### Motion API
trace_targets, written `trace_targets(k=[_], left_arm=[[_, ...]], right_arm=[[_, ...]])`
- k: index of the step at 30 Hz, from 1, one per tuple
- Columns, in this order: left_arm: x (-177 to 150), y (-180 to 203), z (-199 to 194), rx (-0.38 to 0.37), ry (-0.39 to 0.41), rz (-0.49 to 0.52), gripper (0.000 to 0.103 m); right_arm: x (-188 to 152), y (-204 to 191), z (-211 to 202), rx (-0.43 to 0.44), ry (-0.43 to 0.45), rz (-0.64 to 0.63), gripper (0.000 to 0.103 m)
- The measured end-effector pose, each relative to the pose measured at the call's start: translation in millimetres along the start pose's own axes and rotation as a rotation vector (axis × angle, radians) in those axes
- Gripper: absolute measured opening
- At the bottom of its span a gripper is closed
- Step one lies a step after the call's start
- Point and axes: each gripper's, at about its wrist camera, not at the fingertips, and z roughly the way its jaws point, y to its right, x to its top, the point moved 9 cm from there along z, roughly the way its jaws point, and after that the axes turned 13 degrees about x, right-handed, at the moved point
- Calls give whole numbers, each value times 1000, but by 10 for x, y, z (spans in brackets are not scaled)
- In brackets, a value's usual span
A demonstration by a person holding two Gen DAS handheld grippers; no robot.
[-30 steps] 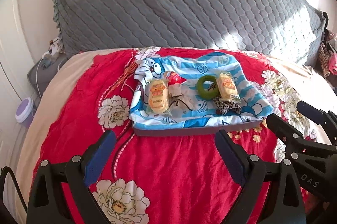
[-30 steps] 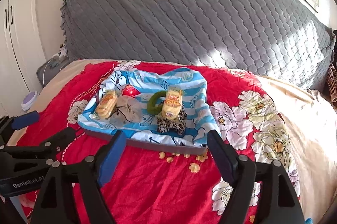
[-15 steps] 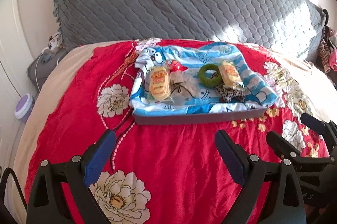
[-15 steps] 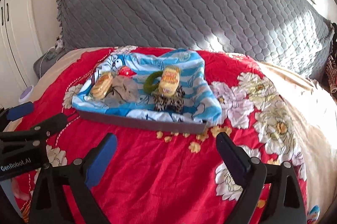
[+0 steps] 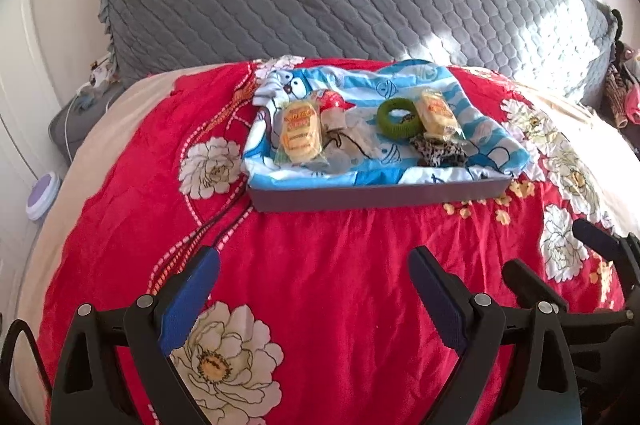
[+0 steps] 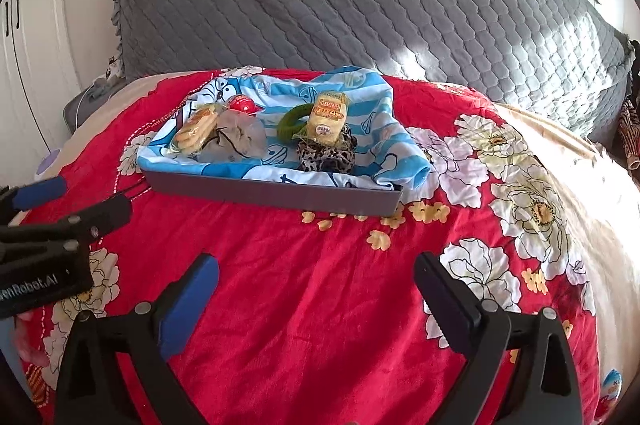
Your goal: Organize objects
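Gaping empty, both tongs [image 5: 314, 275] [image 6: 316, 275] hover well short of the tray [image 5: 380, 195] holding, seemingly, snacks.

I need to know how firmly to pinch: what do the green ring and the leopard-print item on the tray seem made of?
Green ring: looks like matte, fuzzy fabric or knit, possibly a hair tie; no shine.
Leopard-print item: seems soft gathered cloth, ruffled like a scrunchie.
Both lie on the cloth-lined tray and probably squash easily.

Bright sunlight from the right, glare on headboard [image 5: 520, 37], fisheye-warped dark corners.
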Motion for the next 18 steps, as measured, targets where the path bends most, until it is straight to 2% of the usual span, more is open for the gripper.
trace_targets(k=[18], left_arm=[[-128, -66, 89, 11, -4, -2, 95]], right_arm=[[3, 85, -3, -21, 14, 16, 101]])
